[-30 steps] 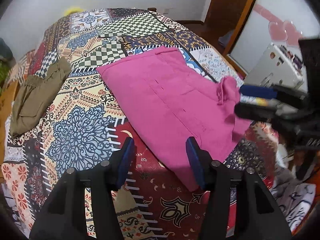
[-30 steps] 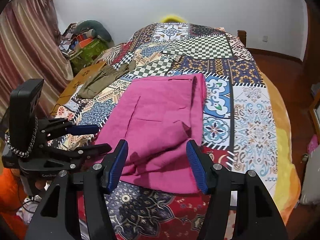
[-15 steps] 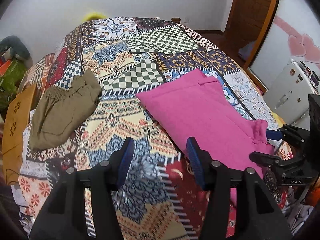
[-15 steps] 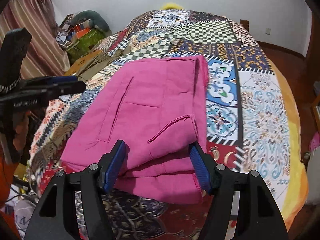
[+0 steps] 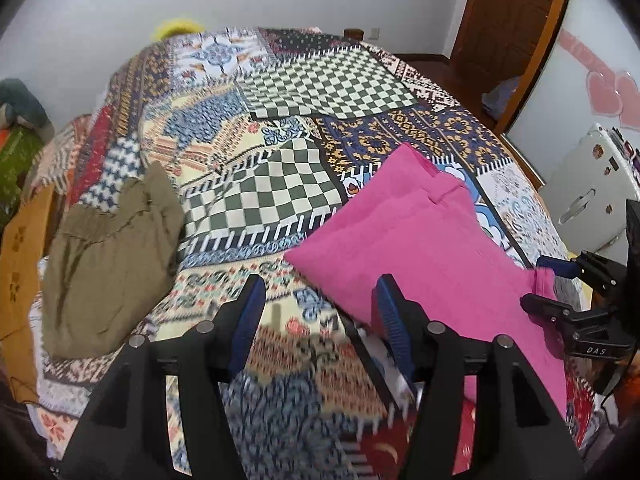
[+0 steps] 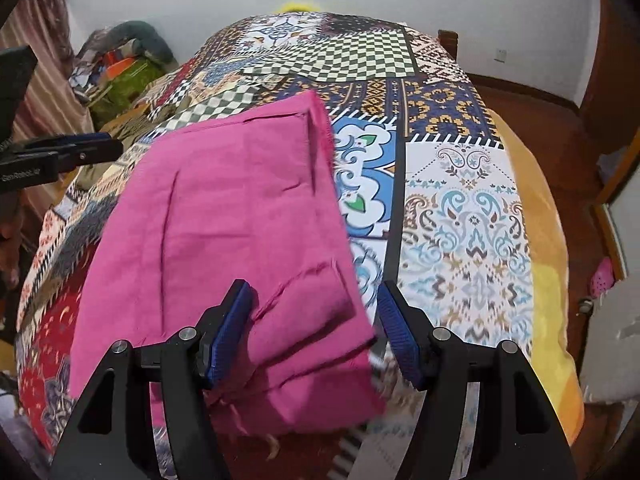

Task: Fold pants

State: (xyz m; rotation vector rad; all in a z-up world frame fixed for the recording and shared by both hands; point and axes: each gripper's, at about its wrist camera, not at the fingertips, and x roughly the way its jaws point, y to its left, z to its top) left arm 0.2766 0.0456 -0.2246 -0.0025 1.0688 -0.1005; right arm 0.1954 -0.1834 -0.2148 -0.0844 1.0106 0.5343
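Observation:
Folded pink pants (image 5: 420, 248) lie on the patchwork quilt (image 5: 288, 92), flat and partly doubled over. My left gripper (image 5: 320, 292) hovers over bare quilt just left of the pants' edge; its jaws are opening and nothing is between them. In the right wrist view, my right gripper (image 6: 314, 300) is open, low over the near right corner of the pink pants (image 6: 240, 208). That folded corner lies between its fingers, and the pads do not press it. Each gripper also shows in the other's view: the right gripper (image 5: 544, 286) and the left gripper (image 6: 112, 145).
Crumpled olive pants (image 5: 108, 264) lie at the quilt's left side. A white cabinet (image 5: 592, 196) and a wooden door (image 5: 508, 20) stand to the right of the bed. Cluttered bags (image 6: 120, 72) sit by the left wall, and wood floor (image 6: 540, 120) is on the right.
The left gripper slid left off the pink pants to the bare quilt beside them. The right gripper came down and forward, so the pants' near corner now sits between its fingers.

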